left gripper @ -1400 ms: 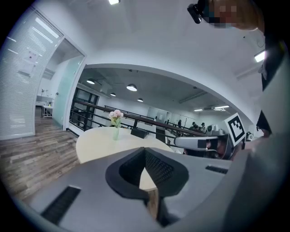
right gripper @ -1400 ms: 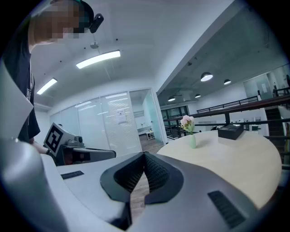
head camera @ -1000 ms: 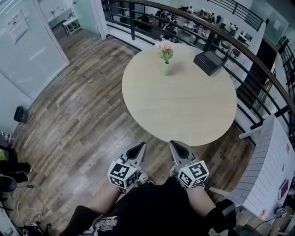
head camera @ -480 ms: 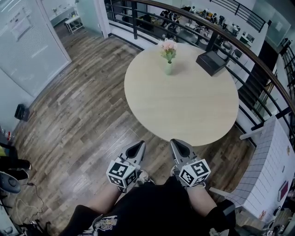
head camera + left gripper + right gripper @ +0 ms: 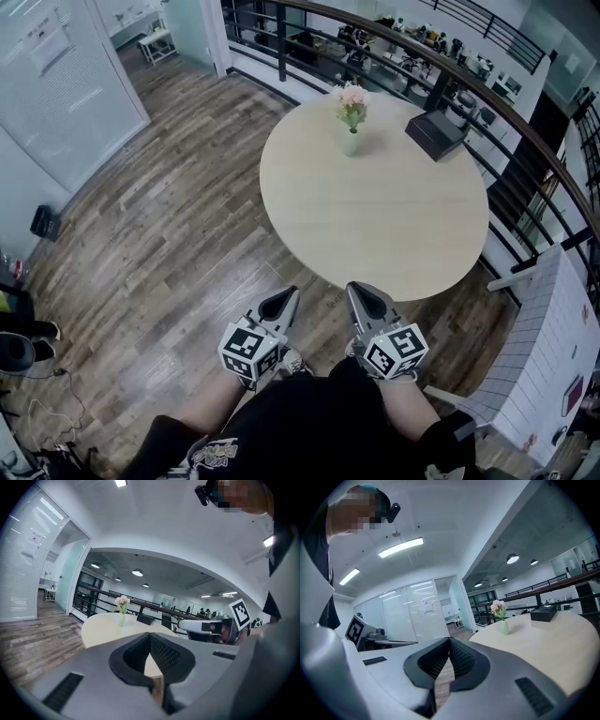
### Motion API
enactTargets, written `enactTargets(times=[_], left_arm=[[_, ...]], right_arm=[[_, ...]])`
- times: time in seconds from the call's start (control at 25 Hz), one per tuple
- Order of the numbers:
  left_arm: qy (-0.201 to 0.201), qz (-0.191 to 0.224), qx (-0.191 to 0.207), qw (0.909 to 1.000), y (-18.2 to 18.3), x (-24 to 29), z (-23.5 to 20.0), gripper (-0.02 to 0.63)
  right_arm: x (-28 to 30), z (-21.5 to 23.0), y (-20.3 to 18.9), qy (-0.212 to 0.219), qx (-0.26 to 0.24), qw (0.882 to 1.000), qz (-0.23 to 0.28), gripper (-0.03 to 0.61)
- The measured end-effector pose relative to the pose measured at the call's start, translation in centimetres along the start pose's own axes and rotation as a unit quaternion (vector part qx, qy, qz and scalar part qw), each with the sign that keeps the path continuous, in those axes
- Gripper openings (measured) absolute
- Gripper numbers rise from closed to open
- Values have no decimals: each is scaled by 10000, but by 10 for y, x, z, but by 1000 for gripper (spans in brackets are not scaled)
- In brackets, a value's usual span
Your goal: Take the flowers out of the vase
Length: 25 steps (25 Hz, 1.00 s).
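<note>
The round table (image 5: 375, 225) is pale beige, the flowers (image 5: 352, 96) on it pink above a pale green vase (image 5: 351, 142), the box (image 5: 436, 134) on it black, the plank floor (image 5: 169, 234) around it streaky grey-brown, and the left gripper (image 5: 281, 300) and right gripper (image 5: 367, 295) grey with black-and-white square-marker cubes.

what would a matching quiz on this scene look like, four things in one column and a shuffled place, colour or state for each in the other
Column one:
1 flowers
2 vase
3 black box
4 left gripper

Column two:
a shut and empty, over the floor short of the table
b pale green, upright on the table's far side
c pink, standing in the vase
d at the table's far right edge

Pairs: 1-c, 2-b, 3-d, 4-a
</note>
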<state>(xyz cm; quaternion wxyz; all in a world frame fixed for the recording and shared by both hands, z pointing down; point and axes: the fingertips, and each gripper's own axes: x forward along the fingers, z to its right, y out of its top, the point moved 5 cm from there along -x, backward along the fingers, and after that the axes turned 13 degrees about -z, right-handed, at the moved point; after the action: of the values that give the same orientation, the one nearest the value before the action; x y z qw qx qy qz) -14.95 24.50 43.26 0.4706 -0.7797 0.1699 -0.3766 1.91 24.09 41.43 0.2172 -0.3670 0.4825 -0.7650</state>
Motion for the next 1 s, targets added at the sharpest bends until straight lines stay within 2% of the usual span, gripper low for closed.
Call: enactTargets(times=[0.4, 1.0], left_arm=[[-14, -41, -137, 9999, 7, 20, -7, 6], [136, -34, -130, 9998, 49, 83, -38, 6]], right_arm=[[6, 23, 13, -92, 33, 9999, 55, 21], [47, 95, 53, -105, -50, 9999, 69, 21]])
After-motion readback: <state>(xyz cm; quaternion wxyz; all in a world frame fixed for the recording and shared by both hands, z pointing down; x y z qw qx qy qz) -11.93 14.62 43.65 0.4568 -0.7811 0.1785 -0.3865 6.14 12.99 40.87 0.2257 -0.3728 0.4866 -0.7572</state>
